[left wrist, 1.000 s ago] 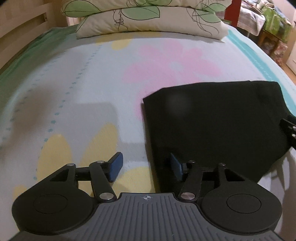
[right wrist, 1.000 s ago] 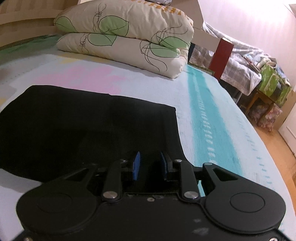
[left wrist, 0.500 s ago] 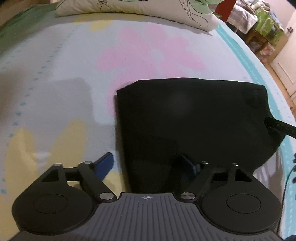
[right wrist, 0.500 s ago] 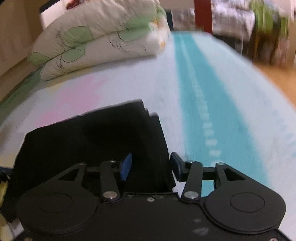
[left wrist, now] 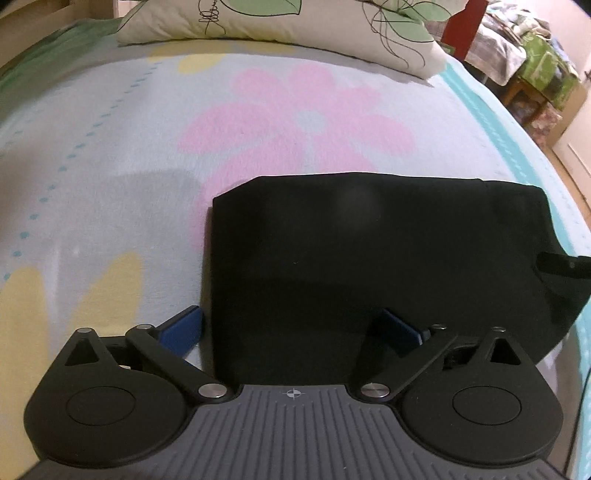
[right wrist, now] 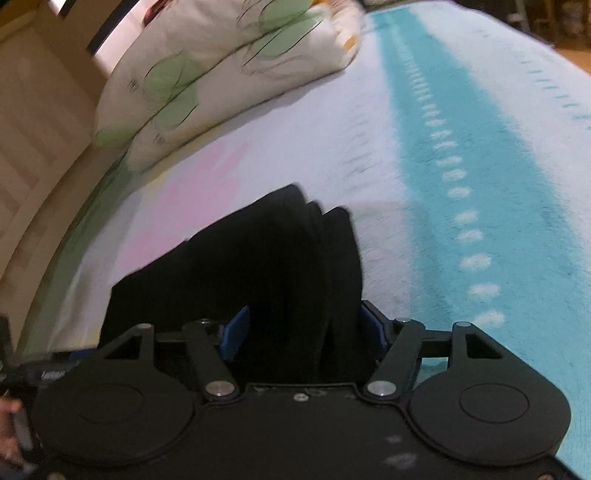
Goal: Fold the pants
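Note:
The black pants (left wrist: 369,258) lie folded into a compact rectangle on the flowered bedsheet (left wrist: 110,184). My left gripper (left wrist: 291,328) is open wide at the near left corner, its left pad on the sheet and its right pad over the cloth. My right gripper (right wrist: 303,325) is open, with the pants' layered right edge (right wrist: 295,258) standing between its blue pads. A tip of the right gripper (left wrist: 565,264) shows at the pants' right edge in the left wrist view.
Stacked leaf-print pillows (left wrist: 295,29) lie at the head of the bed, also in the right wrist view (right wrist: 221,81). A wooden bed frame (right wrist: 37,147) runs along the left. Cluttered furniture (left wrist: 532,66) stands beyond the right edge of the bed.
The left gripper opened wider and moved right over the pants' near left corner. The right gripper opened from nearly shut and swung round, so the pants' edge now stands between its pads.

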Tool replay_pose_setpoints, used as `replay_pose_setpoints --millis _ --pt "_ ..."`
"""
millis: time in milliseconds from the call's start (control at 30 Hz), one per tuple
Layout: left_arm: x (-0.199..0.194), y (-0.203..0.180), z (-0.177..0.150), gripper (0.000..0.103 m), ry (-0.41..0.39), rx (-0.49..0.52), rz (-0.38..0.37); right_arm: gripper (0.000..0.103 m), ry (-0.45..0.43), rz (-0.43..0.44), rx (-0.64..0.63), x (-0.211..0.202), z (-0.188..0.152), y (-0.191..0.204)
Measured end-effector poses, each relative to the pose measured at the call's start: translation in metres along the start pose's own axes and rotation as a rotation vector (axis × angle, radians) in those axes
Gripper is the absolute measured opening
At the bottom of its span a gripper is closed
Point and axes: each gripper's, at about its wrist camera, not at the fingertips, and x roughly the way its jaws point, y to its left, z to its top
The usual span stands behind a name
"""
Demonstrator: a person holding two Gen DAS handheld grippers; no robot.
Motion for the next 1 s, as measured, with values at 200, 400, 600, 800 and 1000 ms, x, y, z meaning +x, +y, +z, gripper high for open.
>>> replay_pose_setpoints --millis 200,400,600,800,1000 --pt "-0.003 0.006 -0.008 0.102 -0.029 -0.004 -0.015 0.07 -0.069 -0.003 0.013 -0.005 -0.013 0.002" --pt "-0.002 0.003 0.0 0.084 -0.038 -0.025 -0.004 0.071 -0.149 -0.079 -0.037 -0.01 -0.036 0.016" --pt "-0.018 0.005 0.003 0.024 -0.052 -0.105 0.009 0.033 -0.136 -0.104 -0.077 -0.015 -0.033 0.025" --pt "-0.047 -0.016 0.0 0.018 -0.132 0.012 0.079 0.026 -0.166 -0.166 -0.122 -0.029 -0.03 0.055" --pt "-0.085 0.007 0.008 0.01 -0.178 0.029 0.077 0.025 -0.184 -0.119 -0.168 -0.033 -0.028 0.102"
